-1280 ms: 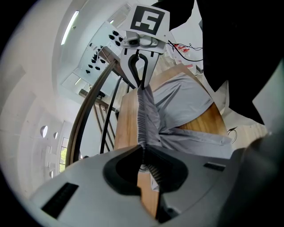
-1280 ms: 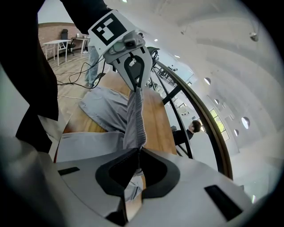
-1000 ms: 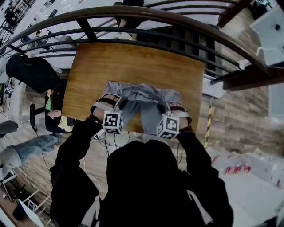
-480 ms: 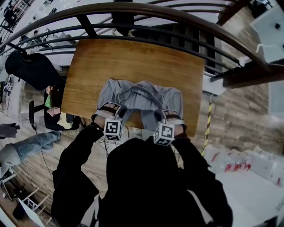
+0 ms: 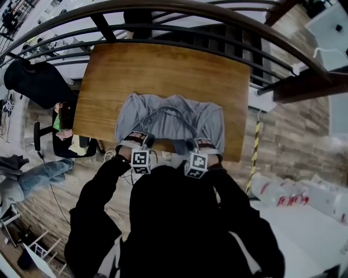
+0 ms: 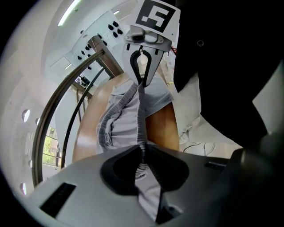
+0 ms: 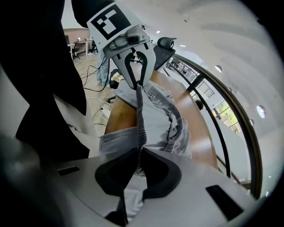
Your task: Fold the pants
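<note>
I've pulled the left hand-held gripper and right hand-held gripper back to the desk's near edge. The pants now lie flatter. The left jaws are opening around the waistband.

Head view: above the person, facing steeply down, mid range. Whole surface in frame, its near edge lowest, by the shoulders.
Left gripper view: right behind the left gripper, very close, looking along the surface's near edge at the right gripper. Left fingers are opening, pants waistband between them.
Right gripper view: mirror of that, just behind its own fingers, facing the left gripper.
Shared by all three: near edge, pants, both grippers, and the railing beyond the far edge.
</note>
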Available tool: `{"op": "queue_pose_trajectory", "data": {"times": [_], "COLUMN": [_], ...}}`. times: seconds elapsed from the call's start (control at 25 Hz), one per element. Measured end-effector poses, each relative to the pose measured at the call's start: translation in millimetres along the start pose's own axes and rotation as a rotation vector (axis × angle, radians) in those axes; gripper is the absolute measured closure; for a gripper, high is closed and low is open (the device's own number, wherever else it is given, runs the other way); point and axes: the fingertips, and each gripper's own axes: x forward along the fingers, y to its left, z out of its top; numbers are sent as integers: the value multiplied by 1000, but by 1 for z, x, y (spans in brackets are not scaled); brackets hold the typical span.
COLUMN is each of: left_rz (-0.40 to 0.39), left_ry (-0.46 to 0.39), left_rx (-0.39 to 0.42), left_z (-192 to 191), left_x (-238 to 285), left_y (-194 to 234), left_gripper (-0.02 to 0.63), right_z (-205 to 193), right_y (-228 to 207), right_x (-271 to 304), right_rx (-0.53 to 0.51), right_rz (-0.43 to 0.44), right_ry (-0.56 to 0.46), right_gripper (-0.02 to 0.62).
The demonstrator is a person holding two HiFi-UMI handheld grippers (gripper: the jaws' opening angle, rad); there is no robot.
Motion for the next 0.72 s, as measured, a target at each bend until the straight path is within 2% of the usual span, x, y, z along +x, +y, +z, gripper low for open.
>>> {"op": "queue_pose_trajectory", "data": {"times": [0.2,0.36,0.48,0.6,0.72], "left_rz": [-21,-30,-54,-109,-110], "left_ry": [21,40,34,20,11], "left_rx": [-40,-64,-114,-175,-208], "left_z": [-7,-8,-11,-14,-11], "left_x": [18,23,23,24,19], "left_y": [-20,-27,-32,-45,-47], "left_gripper": [537,528,525,477,457], "right_z": [-3,-15,-18,-20,-18], "right_y": [11,22,31,37,37], "right_x": [11,14,15,16,10], "right_rx": [34,55,88,121,146], "right_rz": [11,55,100,133,153], "right_ry": [16,32,33,30,7], "right_gripper": [568,549,522,512,508]}}
